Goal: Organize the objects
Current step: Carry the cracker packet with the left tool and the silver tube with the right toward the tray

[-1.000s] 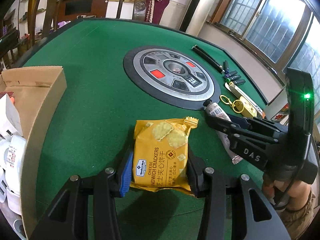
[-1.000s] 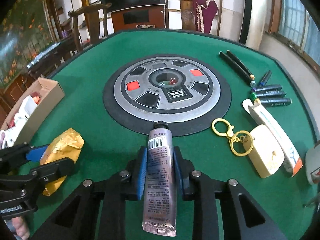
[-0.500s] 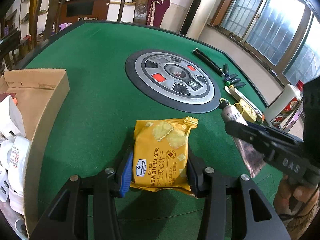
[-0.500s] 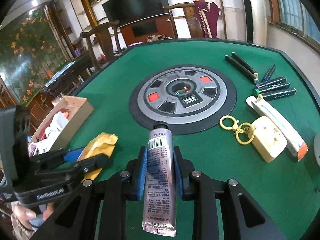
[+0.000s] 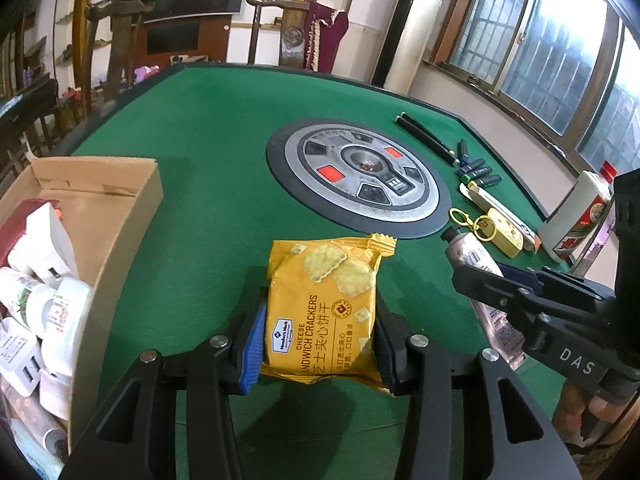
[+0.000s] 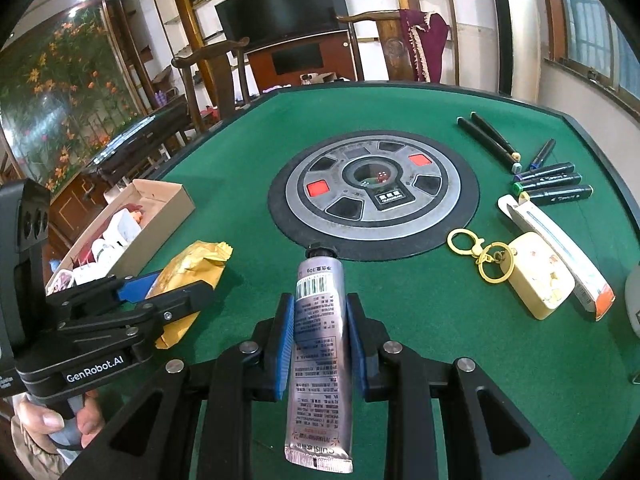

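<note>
Left gripper [image 5: 320,344] pinches the cracker packet [image 5: 324,304]; right gripper [image 6: 320,336] clamps the cream tube [image 6: 318,340]; the slick tube may slip before reaching the cardboard box [image 5: 116,200]

Green felt counter [image 6: 400,320] with a dark raised edge. Round grey dice console [image 6: 374,194] set at its centre. Along the right side lie two black pens [image 6: 490,140], four markers [image 6: 554,184], a white toothpaste box [image 6: 560,248] and a cream keychain case [image 6: 538,276] with yellow rings. An open cardboard box [image 6: 160,216] rests at the left edge. A white bottle [image 5: 576,216] stands near the right edge.
</note>
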A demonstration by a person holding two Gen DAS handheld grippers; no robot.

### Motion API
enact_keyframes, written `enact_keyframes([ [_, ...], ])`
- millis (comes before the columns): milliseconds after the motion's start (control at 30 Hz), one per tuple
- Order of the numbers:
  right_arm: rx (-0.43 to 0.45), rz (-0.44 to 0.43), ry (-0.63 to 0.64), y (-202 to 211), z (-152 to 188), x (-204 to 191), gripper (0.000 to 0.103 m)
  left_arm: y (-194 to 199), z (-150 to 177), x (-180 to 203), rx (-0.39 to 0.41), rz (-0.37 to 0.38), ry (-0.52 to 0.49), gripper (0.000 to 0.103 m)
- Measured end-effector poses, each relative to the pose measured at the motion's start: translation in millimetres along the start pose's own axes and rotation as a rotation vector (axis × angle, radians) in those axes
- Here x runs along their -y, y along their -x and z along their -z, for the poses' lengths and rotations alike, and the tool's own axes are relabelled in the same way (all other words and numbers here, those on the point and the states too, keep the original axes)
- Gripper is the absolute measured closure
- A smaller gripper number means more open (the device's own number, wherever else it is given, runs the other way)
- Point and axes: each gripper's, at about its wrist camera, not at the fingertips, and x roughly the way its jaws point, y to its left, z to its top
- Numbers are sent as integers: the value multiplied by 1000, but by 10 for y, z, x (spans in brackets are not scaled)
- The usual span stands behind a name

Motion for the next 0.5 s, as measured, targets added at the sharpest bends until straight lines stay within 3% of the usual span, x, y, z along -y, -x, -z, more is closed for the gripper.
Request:
enact_keyframes([
  [500,23,-13,30,65,15,-78,77,286,97,52,39,-110,-14,58],
])
